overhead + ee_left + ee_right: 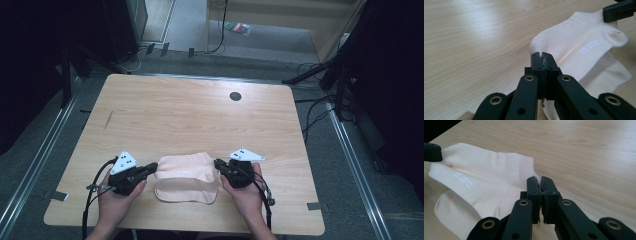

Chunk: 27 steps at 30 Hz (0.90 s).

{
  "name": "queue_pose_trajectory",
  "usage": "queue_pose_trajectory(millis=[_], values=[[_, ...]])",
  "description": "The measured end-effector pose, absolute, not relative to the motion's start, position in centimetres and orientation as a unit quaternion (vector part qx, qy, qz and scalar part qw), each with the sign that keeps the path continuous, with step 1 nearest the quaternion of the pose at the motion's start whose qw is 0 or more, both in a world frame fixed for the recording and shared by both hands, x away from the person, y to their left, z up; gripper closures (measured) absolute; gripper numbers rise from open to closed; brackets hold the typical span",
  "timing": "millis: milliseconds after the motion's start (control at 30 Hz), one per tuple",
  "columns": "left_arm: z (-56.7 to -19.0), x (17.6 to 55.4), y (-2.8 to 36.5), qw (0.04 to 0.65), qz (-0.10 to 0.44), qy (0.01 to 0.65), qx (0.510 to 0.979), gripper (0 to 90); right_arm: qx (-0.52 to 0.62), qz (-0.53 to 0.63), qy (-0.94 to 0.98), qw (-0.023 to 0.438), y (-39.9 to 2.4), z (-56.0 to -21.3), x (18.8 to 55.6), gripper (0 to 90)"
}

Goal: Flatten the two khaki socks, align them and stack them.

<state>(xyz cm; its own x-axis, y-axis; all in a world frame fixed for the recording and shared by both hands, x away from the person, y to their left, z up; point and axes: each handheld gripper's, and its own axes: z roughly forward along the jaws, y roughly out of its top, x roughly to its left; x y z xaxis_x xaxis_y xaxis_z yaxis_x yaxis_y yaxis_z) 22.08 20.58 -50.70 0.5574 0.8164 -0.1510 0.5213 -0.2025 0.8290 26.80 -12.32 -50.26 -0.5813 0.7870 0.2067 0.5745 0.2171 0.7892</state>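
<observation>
A pale peach sock (186, 167) with small white lettering is stretched between my two grippers near the front of the wooden table (190, 115). My left gripper (151, 170) is shut on its left end; in the left gripper view the jaws (542, 57) pinch the sock (584, 42) at its edge. My right gripper (219, 164) is shut on the right end; in the right gripper view the jaws (540, 182) pinch the ribbed cuff of the sock (486, 177). A second matching sock (182, 193) lies flat under and in front of it.
A dark round cable hole (235, 96) sits in the table's far middle. A short dark streak (108, 119) marks the left side. The table's front edge is close behind my hands. Cables (312, 112) and stands lie on the floor to the right.
</observation>
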Motion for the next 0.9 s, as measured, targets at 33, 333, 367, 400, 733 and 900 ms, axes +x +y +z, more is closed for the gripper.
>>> queue_pose_trajectory(millis=[33,333,367,400,733,900], values=[[-50.7,22.1,20.6,0.452,0.163,0.441,0.758,90.0,0.442,0.443,0.771,0.12,-12.3,-50.3,26.8,86.6],[-51.8,19.8,20.2,0.436,0.151,0.44,0.771,90.0,0.441,0.433,0.779,0.106,-12.6,-51.2,24.4,86.5],[-52.0,19.6,20.1,0.428,0.154,0.438,0.775,90.0,0.44,0.43,0.781,0.105,-12.6,-51.3,24.1,86.6],[-52.2,19.4,20.1,0.425,0.154,0.438,0.777,90.0,0.44,0.428,0.783,0.104,-12.5,-51.5,23.9,86.6],[-53.0,19.3,20.1,0.409,0.152,0.437,0.787,90.0,0.437,0.416,0.79,0.105,-12.2,-52.7,23.2,86.5],[-53.4,19.4,19.7,0.397,0.152,0.43,0.796,90.0,0.439,0.416,0.79,0.1,-12.4,-53.0,23.1,86.5]])
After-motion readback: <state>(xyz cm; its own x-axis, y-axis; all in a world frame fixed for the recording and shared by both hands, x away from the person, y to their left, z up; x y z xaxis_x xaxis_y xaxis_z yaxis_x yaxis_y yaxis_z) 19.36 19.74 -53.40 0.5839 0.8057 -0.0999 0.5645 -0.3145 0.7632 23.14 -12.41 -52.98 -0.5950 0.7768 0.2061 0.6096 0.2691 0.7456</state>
